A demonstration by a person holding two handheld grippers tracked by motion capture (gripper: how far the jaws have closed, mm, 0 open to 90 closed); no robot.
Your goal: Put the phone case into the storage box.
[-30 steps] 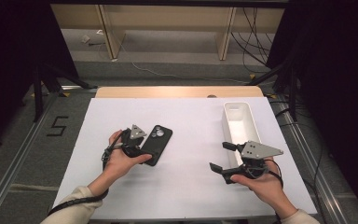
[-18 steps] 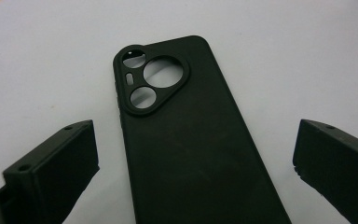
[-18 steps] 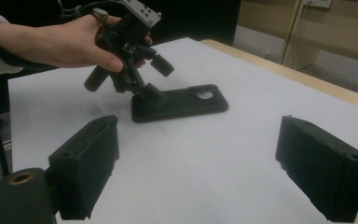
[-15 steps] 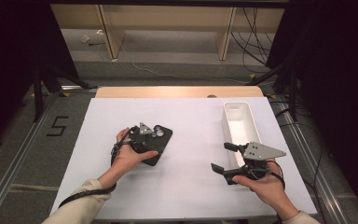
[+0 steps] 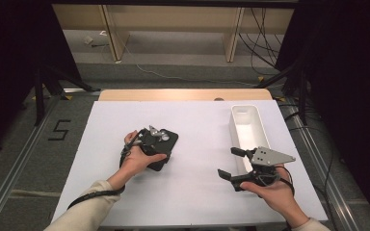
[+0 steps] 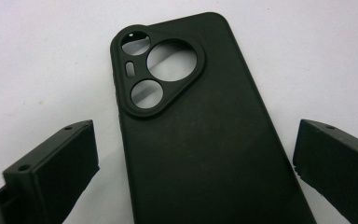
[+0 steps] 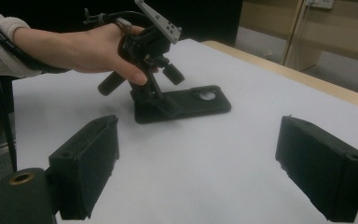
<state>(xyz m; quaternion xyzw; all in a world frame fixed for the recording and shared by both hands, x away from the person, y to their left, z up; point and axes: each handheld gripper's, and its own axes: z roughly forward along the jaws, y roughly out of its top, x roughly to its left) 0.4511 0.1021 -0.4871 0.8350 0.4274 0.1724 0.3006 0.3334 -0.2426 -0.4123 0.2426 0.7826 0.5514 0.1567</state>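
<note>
My work surface is a table (image 5: 125, 202) covered by a plain white sheet, with a strip of bare wood exposed along its far edge. Two items lie directly on it. A black phone case (image 5: 166, 147) lies flat left of centre, camera cut-outs facing up. A long white tray (image 5: 249, 126) sits near the right edge, its length running away from me.

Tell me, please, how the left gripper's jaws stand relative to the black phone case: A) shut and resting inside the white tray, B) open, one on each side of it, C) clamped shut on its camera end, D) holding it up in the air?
B: in the left gripper view the left gripper has a jaw standing apart on either side of the phone case, which lies flat on the table.
</note>
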